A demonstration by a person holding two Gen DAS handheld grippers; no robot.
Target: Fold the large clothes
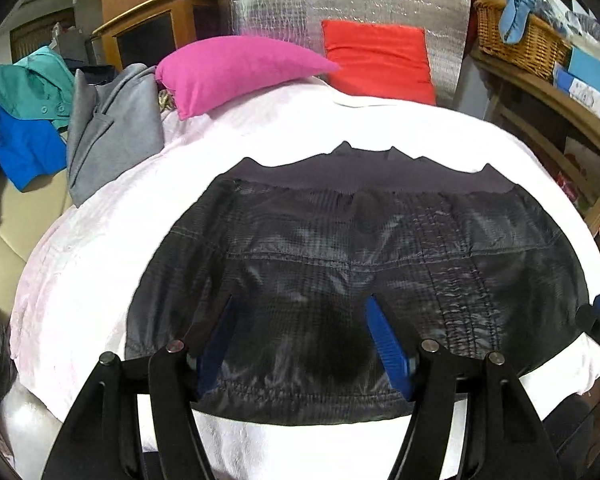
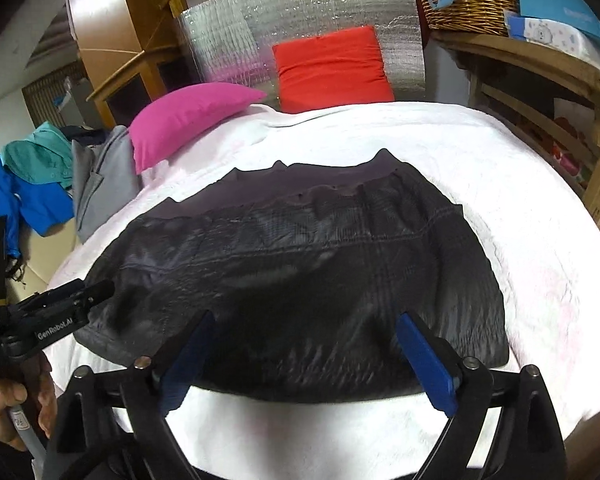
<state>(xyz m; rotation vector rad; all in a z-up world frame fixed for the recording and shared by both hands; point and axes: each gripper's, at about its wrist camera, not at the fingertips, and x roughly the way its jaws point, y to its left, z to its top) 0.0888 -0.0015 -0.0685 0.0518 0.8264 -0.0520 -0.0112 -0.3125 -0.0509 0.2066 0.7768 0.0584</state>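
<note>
Lying flat mid-bed on a white sheet [image 1: 80, 264], folded dark jacket [image 1: 340, 248]: shiny black quilted shell, stitched seams across, matte ribbed band along far edge. Far left, pile of blue, teal, grey clothes [image 1: 40, 120]; pink pillow [image 1: 236, 72], then red pillow [image 1: 376, 60] farther right. Left gripper [image 1: 300, 344] spread, nothing pinched, over near hem. Right gripper [image 2: 304, 356] spread wider, empty too.
</note>
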